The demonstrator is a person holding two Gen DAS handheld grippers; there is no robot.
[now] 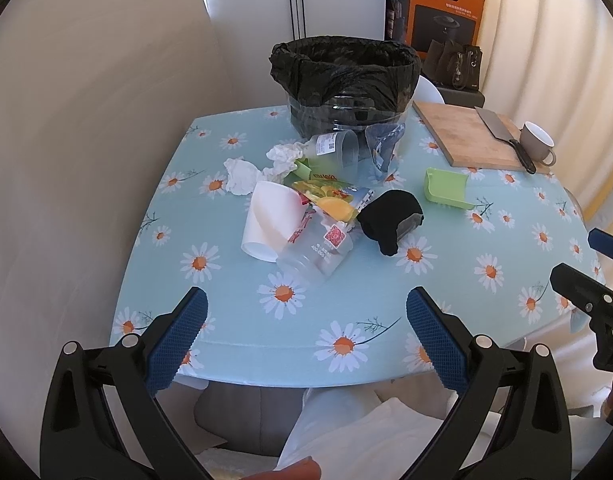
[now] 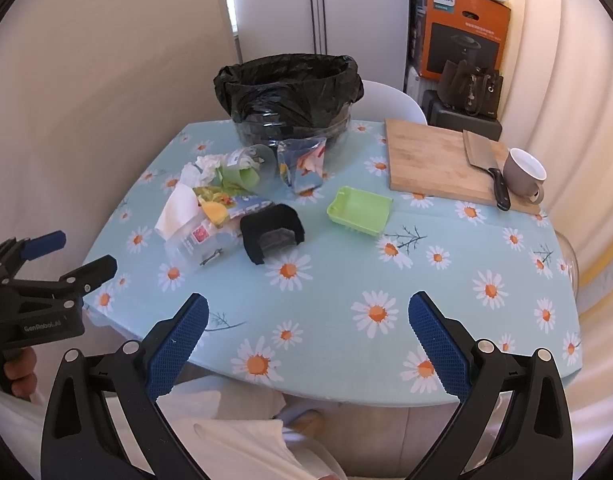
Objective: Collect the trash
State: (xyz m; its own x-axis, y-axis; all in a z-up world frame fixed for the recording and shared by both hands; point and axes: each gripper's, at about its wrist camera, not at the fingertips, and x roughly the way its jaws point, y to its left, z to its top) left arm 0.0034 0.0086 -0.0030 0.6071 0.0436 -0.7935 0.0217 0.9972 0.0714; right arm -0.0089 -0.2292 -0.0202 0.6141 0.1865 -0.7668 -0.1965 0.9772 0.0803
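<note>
A pile of trash lies mid-table: a white paper cup (image 1: 268, 216), crumpled tissues (image 1: 240, 176), a clear plastic bottle (image 1: 318, 250), colourful wrappers (image 1: 326, 194), a clear cup (image 1: 334, 150) and a black scrubber (image 1: 390, 216). Behind it stands a bin lined with a black bag (image 1: 344, 80), also in the right wrist view (image 2: 290, 92). My left gripper (image 1: 306, 320) is open and empty over the table's near edge. My right gripper (image 2: 308, 328) is open and empty, near the front edge, right of the pile (image 2: 226, 208).
A green dish (image 2: 360, 210) lies right of the pile. A wooden cutting board (image 2: 430, 160) with a cleaver (image 2: 484, 164) and a grey mug (image 2: 524, 176) sits at the back right. A white chair (image 2: 386, 100) and boxes (image 2: 462, 28) stand behind the daisy tablecloth (image 2: 346, 280).
</note>
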